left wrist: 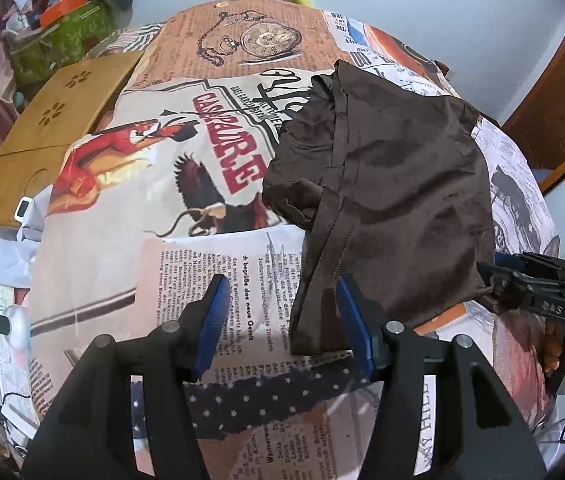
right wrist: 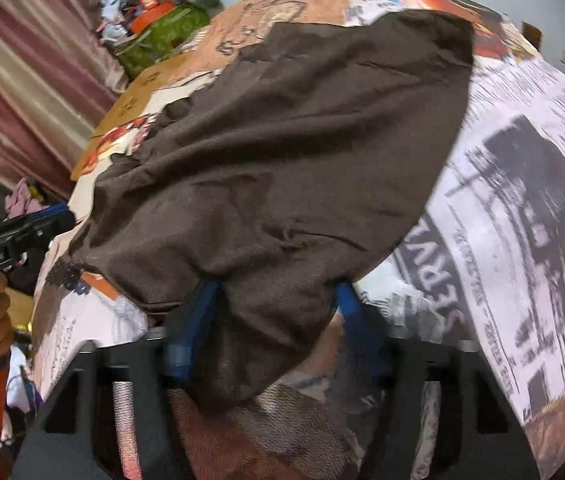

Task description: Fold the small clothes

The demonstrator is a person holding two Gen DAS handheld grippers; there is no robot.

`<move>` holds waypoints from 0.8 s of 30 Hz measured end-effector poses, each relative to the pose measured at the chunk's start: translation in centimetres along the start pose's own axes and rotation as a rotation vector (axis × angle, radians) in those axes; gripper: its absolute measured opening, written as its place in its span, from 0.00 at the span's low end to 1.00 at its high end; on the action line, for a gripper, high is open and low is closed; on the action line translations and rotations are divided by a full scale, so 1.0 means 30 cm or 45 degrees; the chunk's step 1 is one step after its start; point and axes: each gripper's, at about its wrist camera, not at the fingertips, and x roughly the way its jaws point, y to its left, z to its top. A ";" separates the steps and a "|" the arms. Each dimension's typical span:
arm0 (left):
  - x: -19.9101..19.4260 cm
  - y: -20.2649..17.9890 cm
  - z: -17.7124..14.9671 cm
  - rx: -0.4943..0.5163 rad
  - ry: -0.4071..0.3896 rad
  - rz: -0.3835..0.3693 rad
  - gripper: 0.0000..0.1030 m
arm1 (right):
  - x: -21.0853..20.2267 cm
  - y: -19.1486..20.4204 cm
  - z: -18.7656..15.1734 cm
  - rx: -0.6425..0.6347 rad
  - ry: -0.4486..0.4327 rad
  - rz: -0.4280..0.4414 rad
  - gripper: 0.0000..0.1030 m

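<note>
A small dark brown cloth garment is lying on the newspaper-print bed cover. The left gripper is sitting with its blue fingers wide apart at the garment's hem. The right gripper is poking under the garment's edge; I cannot tell if it is pinching.
</note>
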 end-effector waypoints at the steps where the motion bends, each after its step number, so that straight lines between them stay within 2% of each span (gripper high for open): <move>1: 0.005 0.000 0.000 -0.003 0.003 -0.009 0.53 | 0.001 0.004 0.001 -0.013 0.004 -0.007 0.17; 2: 0.010 -0.003 0.001 -0.003 0.007 -0.016 0.53 | 0.003 -0.002 0.009 -0.020 0.011 -0.005 0.07; 5: 0.025 -0.023 0.011 0.018 0.011 -0.036 0.53 | -0.013 -0.014 0.013 -0.048 0.024 -0.007 0.05; 10: 0.062 -0.055 0.069 0.032 0.040 -0.088 0.53 | -0.033 -0.021 0.009 -0.098 0.025 -0.035 0.05; 15: 0.058 -0.079 0.122 0.014 0.016 -0.144 0.53 | -0.070 -0.093 -0.018 -0.115 0.038 -0.104 0.05; 21: 0.061 -0.160 0.118 0.104 0.039 -0.178 0.53 | -0.141 -0.205 -0.053 -0.119 0.067 -0.187 0.05; 24: 0.064 -0.206 0.142 0.163 0.032 -0.169 0.53 | -0.171 -0.230 -0.060 -0.115 0.077 -0.184 0.09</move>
